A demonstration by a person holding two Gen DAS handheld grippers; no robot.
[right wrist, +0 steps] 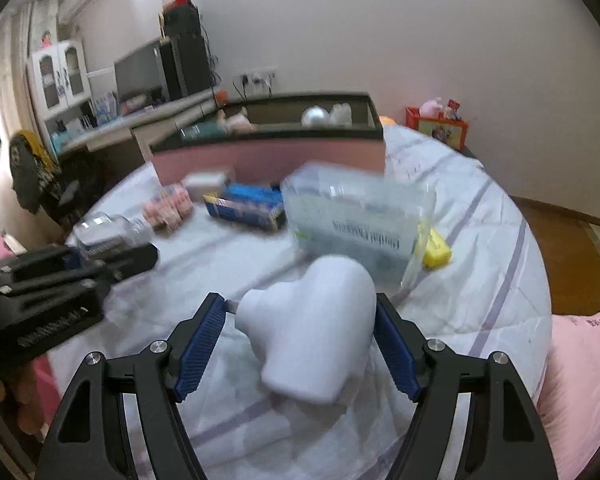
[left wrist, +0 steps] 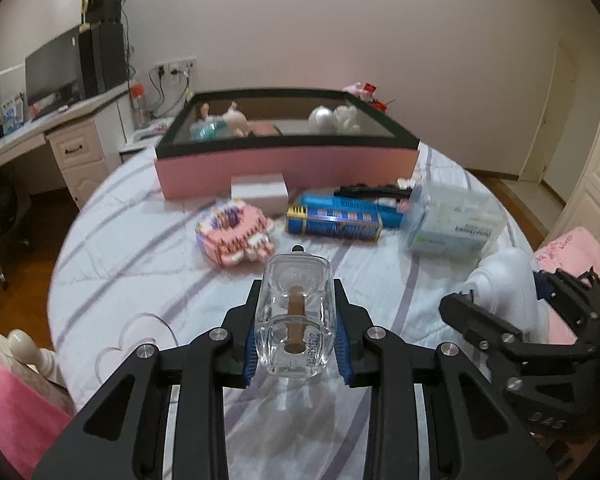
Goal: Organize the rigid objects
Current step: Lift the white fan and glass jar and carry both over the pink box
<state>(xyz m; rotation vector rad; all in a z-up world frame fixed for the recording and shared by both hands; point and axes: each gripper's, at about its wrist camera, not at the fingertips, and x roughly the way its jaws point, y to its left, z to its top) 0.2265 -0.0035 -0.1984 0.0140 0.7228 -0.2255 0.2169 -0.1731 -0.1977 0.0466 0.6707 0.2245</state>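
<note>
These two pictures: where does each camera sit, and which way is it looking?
Left wrist: on the left gripper, looking along its fingers over the bed at the pink storage box; it clamps a clear glass bottle; right gripper shows too.
Right wrist: on the right gripper, same way, around a white bottle; left gripper shows.
Shared: box, both bottles.

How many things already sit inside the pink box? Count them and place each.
4 visible: a pink plush and teal item at the box's left end, a silver ball and white figure at the right. The walls may hide more.
</note>
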